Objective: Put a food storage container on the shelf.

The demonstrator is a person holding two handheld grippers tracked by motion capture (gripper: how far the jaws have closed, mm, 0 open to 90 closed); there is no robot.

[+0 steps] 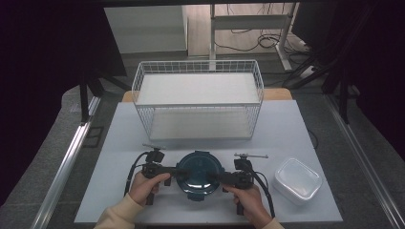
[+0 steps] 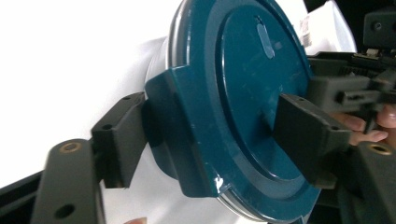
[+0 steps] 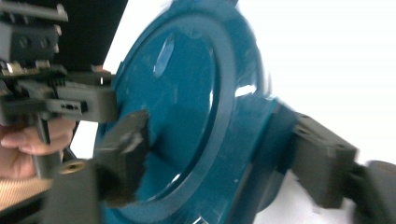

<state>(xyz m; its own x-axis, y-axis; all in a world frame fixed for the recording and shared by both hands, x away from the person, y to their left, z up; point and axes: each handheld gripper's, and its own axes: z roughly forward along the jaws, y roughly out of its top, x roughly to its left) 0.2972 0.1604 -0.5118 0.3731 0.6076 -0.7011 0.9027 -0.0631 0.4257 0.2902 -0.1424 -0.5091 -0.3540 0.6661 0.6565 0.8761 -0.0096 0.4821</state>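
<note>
A round container with a dark teal lid stands near the table's front edge. My left gripper comes at it from the left and my right gripper from the right. In the left gripper view, my left gripper has one jaw against the outside of a side clip and the other on top of the lid. The blurred right gripper view has my right gripper the same way on the opposite clip, with one jaw on top of the lid.
A white wire basket with two white shelves stands across the back of the table. A clear square box with a white lid sits at the front right. The person's hands hold both grippers just inside the front edge.
</note>
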